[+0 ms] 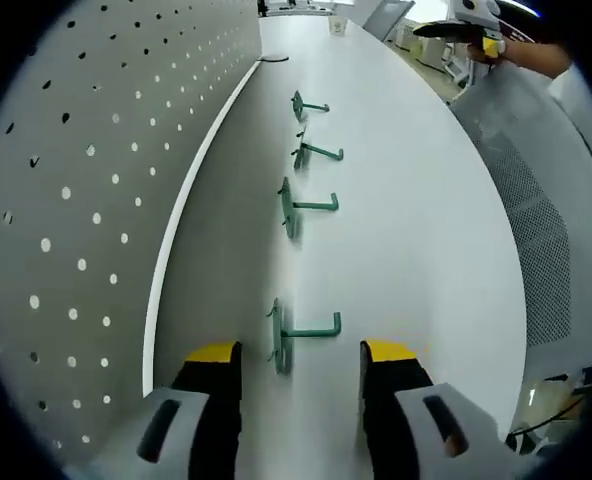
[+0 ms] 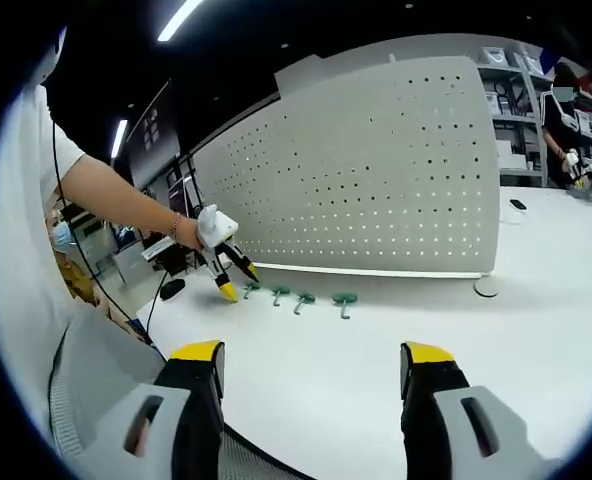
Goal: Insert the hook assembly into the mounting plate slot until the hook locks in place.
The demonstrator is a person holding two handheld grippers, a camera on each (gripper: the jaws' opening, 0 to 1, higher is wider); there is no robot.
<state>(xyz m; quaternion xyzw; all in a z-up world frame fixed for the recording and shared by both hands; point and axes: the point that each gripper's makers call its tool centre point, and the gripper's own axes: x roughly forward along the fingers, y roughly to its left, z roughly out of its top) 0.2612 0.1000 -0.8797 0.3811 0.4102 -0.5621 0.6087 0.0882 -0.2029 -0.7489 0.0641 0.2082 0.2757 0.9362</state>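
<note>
While the left claw (image 1: 301, 362) is hovering low over the white table (image 1: 416, 230), its yellow-tipped jaws are standing wide apart and holding nothing, and the nearest green hook (image 1: 294, 332) is lying just ahead, roughly between the two tips. That hook is resting on its flat base plate with its long arm running crosswise to the jaws, toward the right-hand tip. Three more hooks (image 1: 303, 203) are trailing away in a row beyond it, parallel to the perforated board (image 1: 86, 170) that is standing upright along the table's far edge. The board's holes look like the slots the hook is meant for.

The right claw (image 2: 313, 362) is also gaping wide and empty, hanging well back from the row (image 2: 298, 297); from there the left claw (image 2: 234, 279) is showing right beside the end hook. Judging by this, the left claw is far the nearer, and closing across the hook's arm seems the likely next step. No hook is yet in the board.
</note>
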